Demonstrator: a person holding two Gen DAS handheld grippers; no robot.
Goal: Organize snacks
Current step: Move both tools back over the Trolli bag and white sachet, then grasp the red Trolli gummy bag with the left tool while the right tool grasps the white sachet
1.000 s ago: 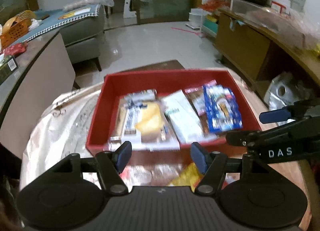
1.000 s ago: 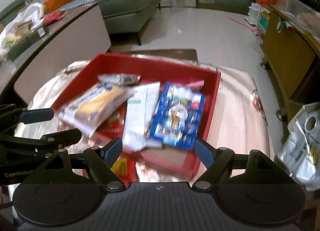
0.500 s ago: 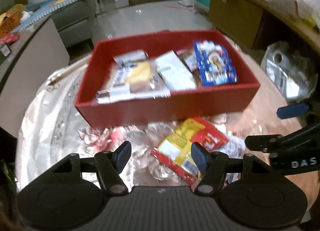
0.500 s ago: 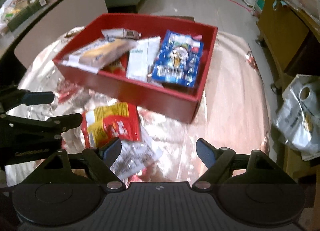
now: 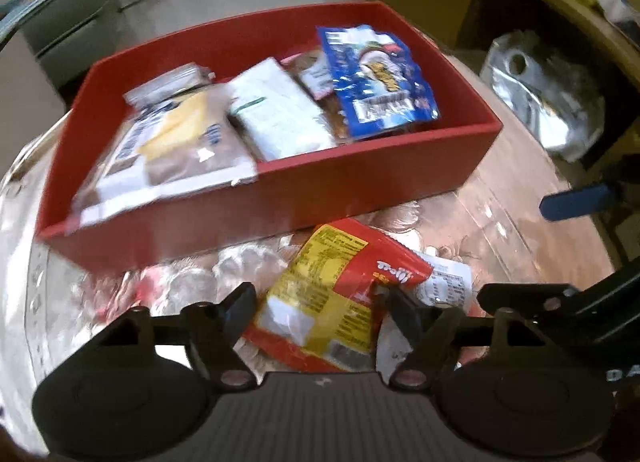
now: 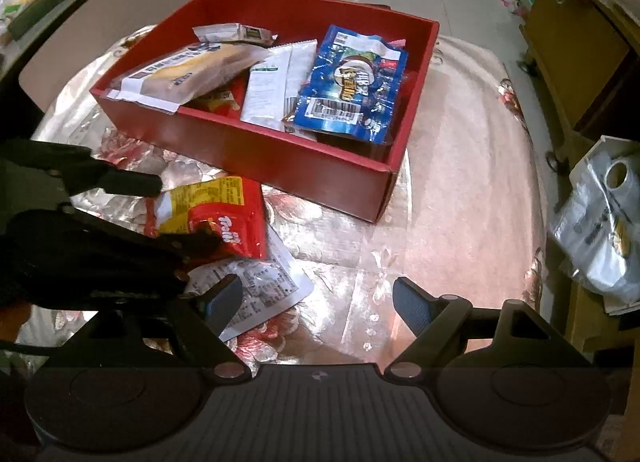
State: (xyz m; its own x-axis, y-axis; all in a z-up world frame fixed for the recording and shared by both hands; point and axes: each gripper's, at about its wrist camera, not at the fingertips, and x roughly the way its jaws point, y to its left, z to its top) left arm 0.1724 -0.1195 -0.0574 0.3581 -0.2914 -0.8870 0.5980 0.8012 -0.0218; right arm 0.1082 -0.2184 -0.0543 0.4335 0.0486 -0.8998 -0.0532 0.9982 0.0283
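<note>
The red-and-yellow snack packet (image 5: 336, 294) lay on the foil-covered table (image 6: 460, 190) just in front of the red box (image 6: 312, 170), on the near side of the box's front wall, and this was the relation the coming pick turned on. The left gripper (image 5: 316, 302) was much the nearer tool: it pointed steeply down with the packet between its two fingers, one finger at each of the packet's long edges, so the packet's long axis ran away from the gripper toward the box. Its jaws had just been opening wider, and they stood apart around the packet; the blur made it hard to say whether a pad already brushed the wrapper, but nothing looked pinched. In the right wrist view the same packet sat to the left of the box's front corner, with a white printed wrapper (image 6: 260, 290) partly under it on the side away from the box. The right gripper (image 6: 316, 302) hung open and empty over bare foil, off to the packet's right, holding nothing. The box already contained several snacks: a blue bag (image 6: 352, 86) toward its right wall, a white sachet (image 6: 268, 90) beside that, a long sandwich-style pack (image 6: 184, 70) leaning over the left front rim, and a small dark bar (image 6: 236, 32) near the back wall.
</note>
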